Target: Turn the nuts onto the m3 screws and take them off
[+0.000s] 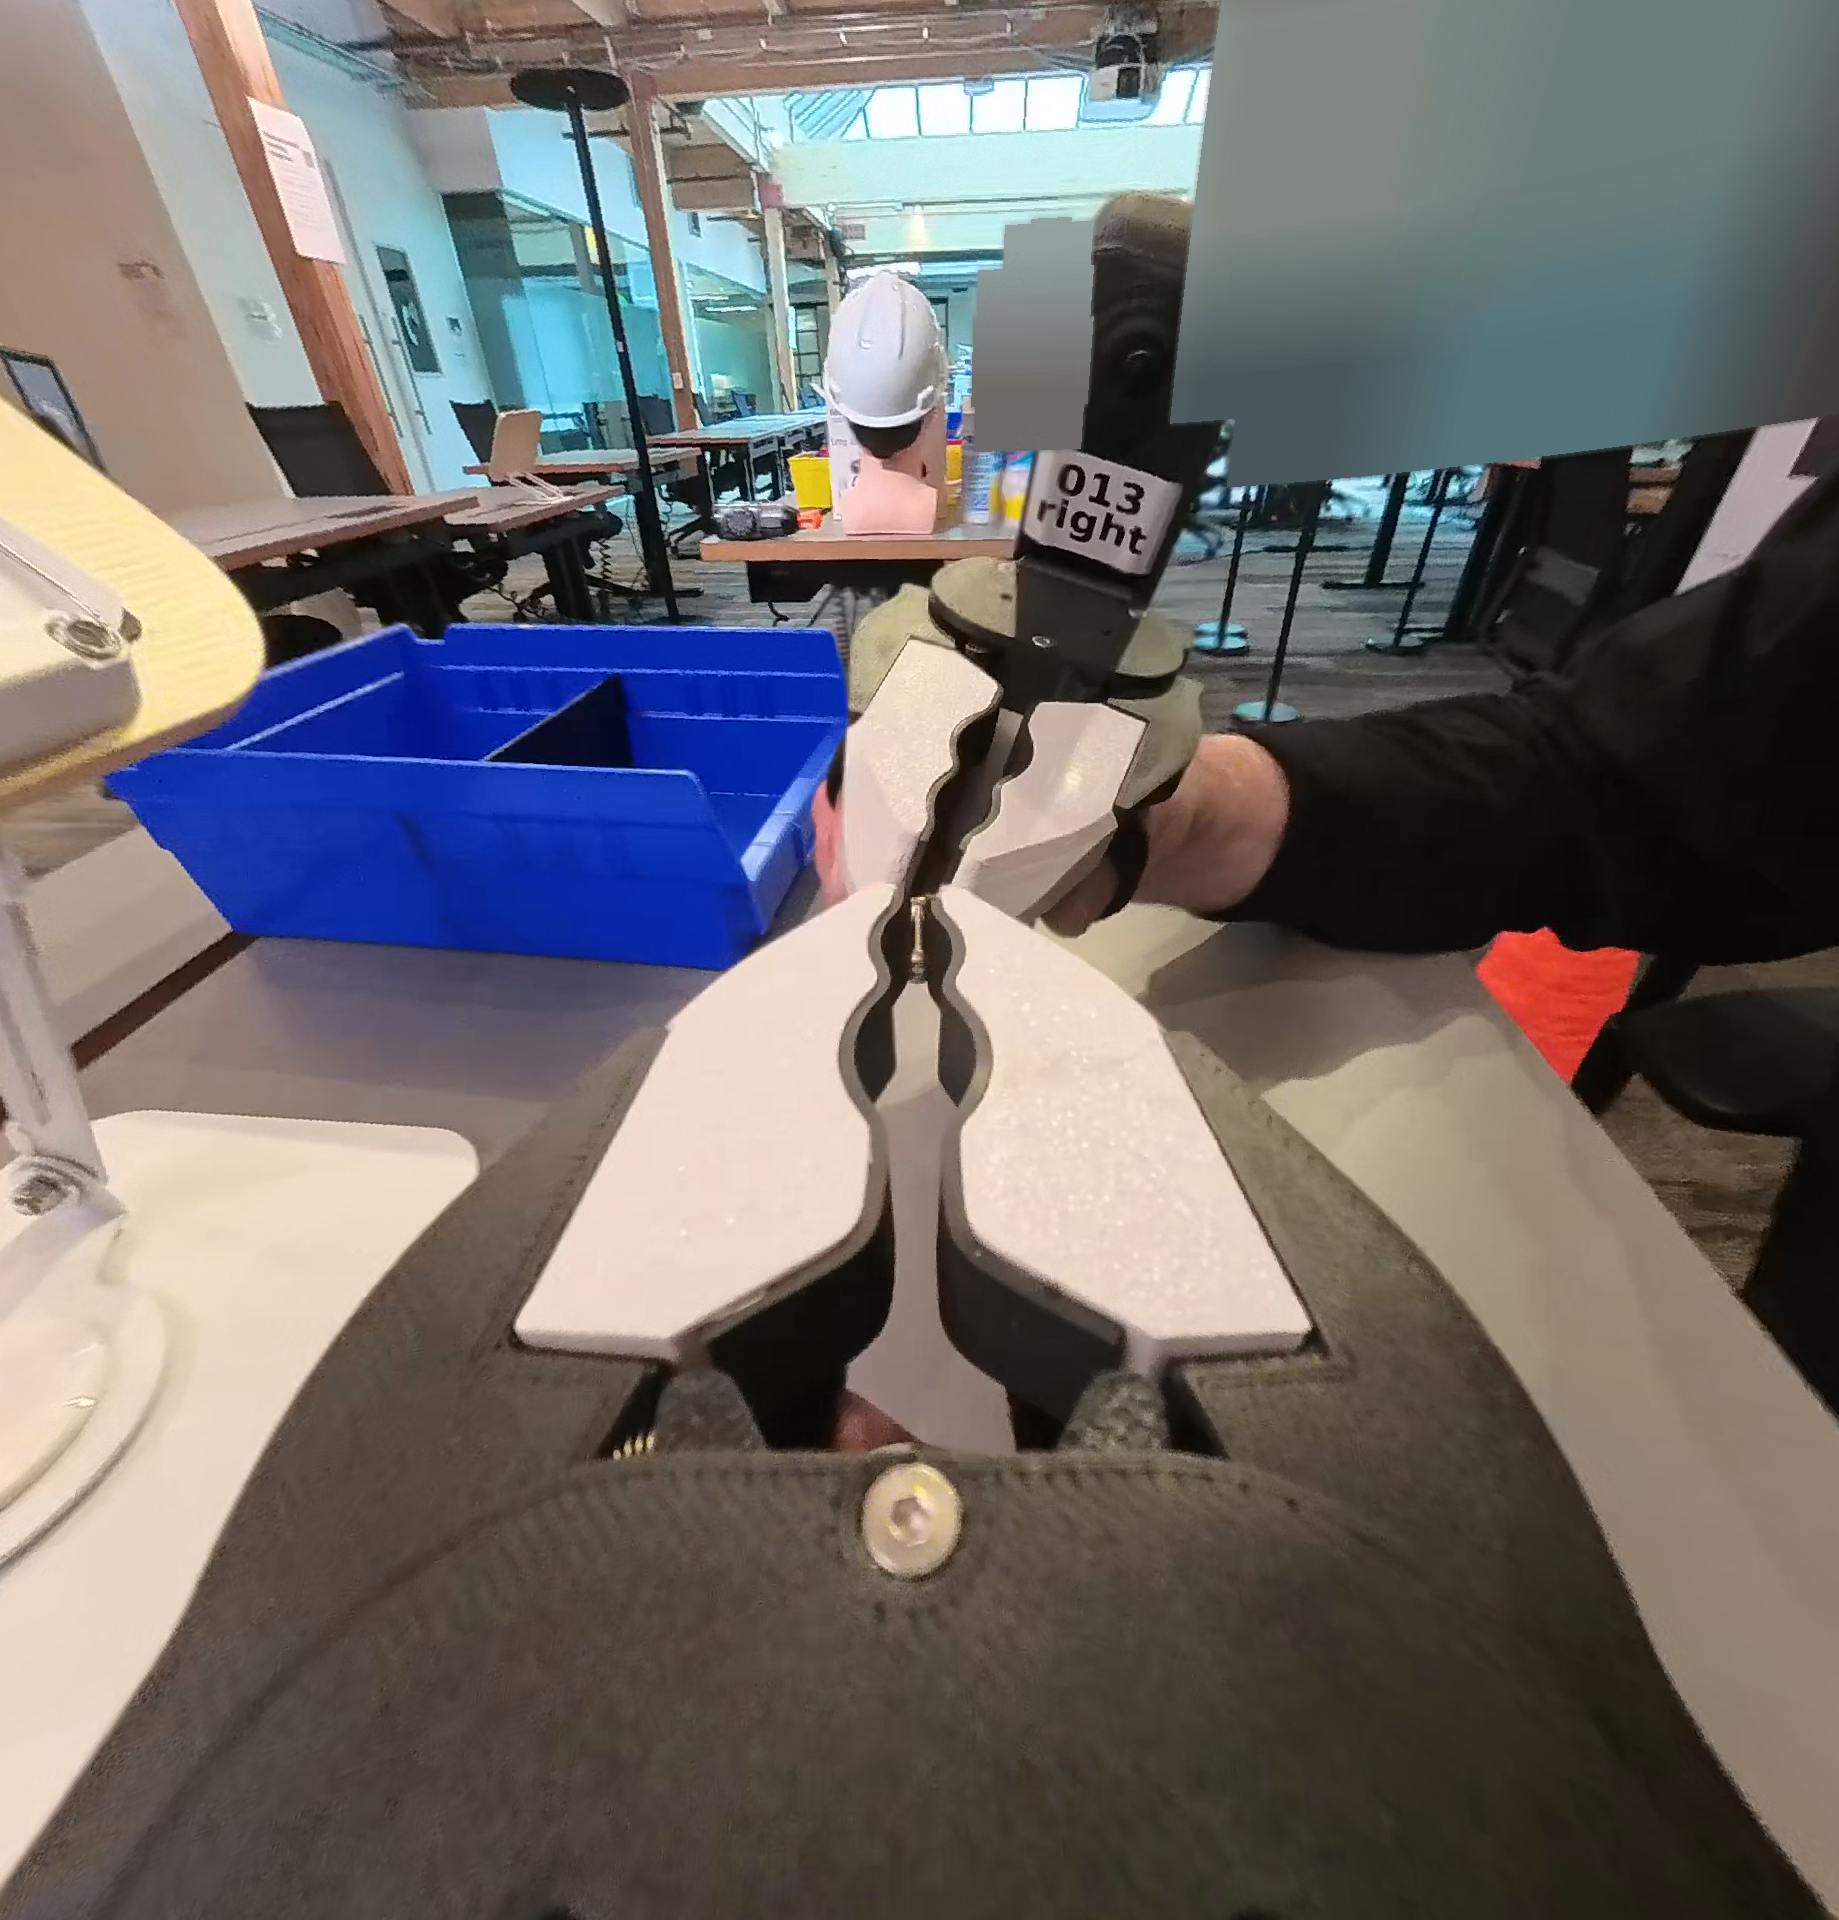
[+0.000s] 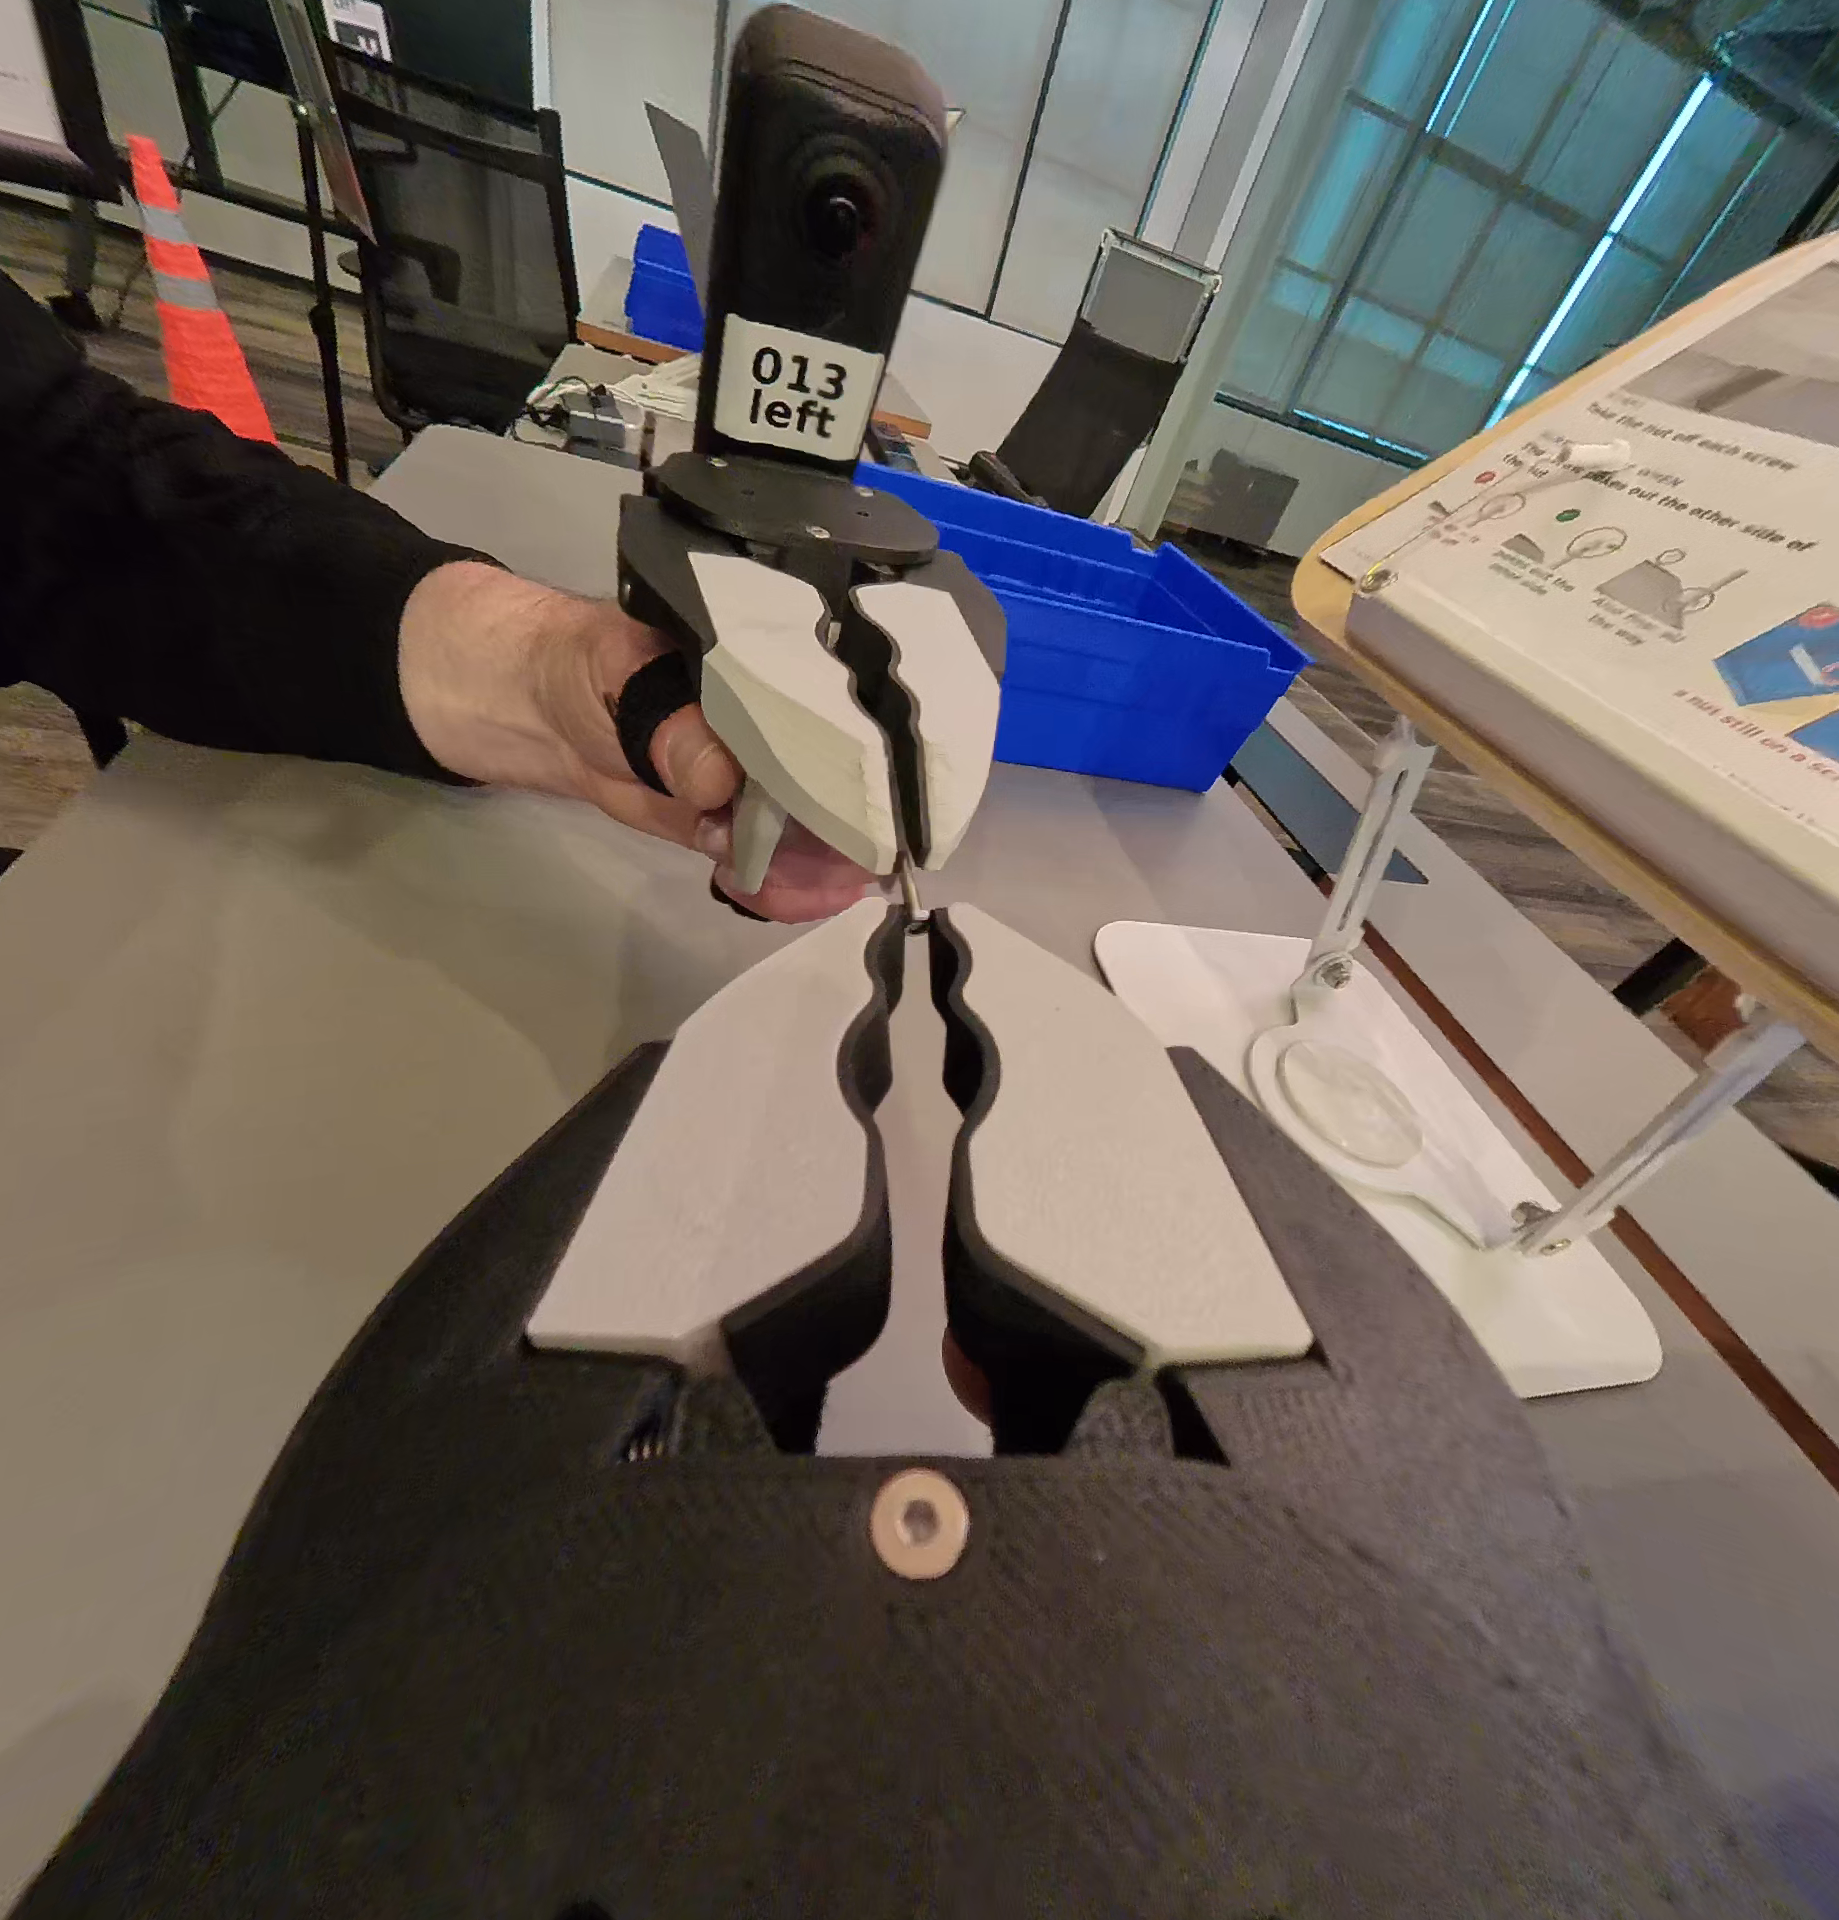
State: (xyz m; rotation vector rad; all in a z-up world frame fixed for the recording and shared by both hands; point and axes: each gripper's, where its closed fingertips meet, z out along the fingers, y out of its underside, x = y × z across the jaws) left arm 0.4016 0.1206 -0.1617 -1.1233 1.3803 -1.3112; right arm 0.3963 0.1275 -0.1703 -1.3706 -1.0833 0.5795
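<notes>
My left gripper is shut on a small metal m3 screw, which lies lengthwise between its white fingertips. My right gripper comes from the far side, tip to tip with the left. In the right wrist view the right gripper is shut on a small nut at its very tips. The screw shaft runs from the left gripper down into that nut. Both grippers are held in a person's hands above the grey table.
A blue divided bin stands on the table behind the grippers and also shows in the right wrist view. A white magnifier stand and a tilted instruction board are beside the table edge. An orange cone stands on the floor.
</notes>
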